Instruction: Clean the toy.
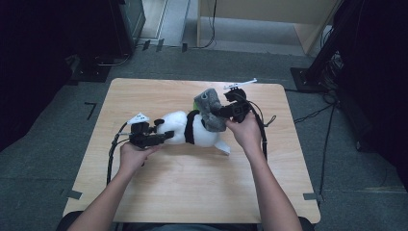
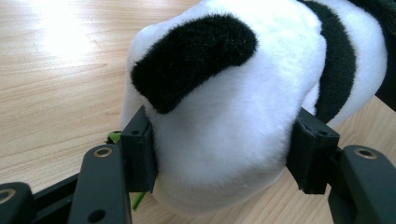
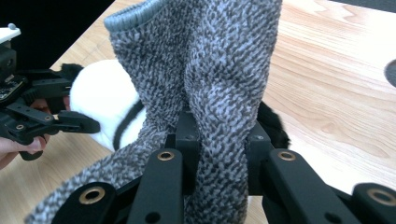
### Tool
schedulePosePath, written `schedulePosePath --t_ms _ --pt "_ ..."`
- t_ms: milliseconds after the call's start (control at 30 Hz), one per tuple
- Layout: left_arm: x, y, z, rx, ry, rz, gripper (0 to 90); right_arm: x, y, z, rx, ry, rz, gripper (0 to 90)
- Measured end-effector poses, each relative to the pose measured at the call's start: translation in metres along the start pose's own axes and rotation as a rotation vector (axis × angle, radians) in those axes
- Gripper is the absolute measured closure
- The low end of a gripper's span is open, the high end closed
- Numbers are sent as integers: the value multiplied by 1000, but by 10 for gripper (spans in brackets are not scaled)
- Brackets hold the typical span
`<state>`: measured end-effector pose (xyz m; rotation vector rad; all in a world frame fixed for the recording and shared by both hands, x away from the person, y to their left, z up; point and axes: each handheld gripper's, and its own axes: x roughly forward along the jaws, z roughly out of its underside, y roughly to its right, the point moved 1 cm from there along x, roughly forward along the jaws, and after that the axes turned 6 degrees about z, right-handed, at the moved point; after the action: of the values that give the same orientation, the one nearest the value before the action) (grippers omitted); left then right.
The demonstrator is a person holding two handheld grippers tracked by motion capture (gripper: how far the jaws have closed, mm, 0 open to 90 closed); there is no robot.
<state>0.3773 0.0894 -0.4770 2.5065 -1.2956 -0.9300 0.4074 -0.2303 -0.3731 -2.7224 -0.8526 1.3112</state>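
We clamped our left gripper [image 2: 219,158] on the black-and-white plush panda [image 1: 185,127]; our right gripper [image 3: 219,140] pinched the grey knitted sock [image 3: 205,70].

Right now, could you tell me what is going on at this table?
A person is working on a plush panda lying on the wooden table, holding a gripper in each hand. The left gripper is clamped around the panda's white head end, pinning it. The right gripper is shut on a fold of a grey knitted sock, which drapes over the panda's other end. Whether the sock is going on or coming off, I cannot tell.
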Motion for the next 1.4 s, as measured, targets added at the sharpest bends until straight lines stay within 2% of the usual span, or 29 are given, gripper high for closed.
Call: schedulePosePath --t_ms 500,633,733,933,1100,1200,1267,1333,1400 --pt "0 -1 0 -7 0 2 372 -11 24 13 41 22 4 752" --pt "0 -1 0 -6 -2 1 373 -11 26 15 27 24 2 753" --pt "0 -1 0 -5 -1 2 374 -10 27 18 16 47 -7 753" --pt "0 -2 0 -5 2 8 378 -8 32 26 38 67 -20 754" --pt "-1 2 -1 5 -3 4 425 -8 39 35 49 67 -8 760" --pt "-2 2 -2 -5 -5 8 473 -8 45 41 57 60 21 764" --pt "-3 2 -2 -12 -3 14 490 -8 47 42 58 56 24 764" --pt "-5 3 -3 -18 8 27 523 -14 50 47 43 120 12 765" --pt "-6 3 -4 -22 15 32 540 -18 51 48 53 135 3 765"
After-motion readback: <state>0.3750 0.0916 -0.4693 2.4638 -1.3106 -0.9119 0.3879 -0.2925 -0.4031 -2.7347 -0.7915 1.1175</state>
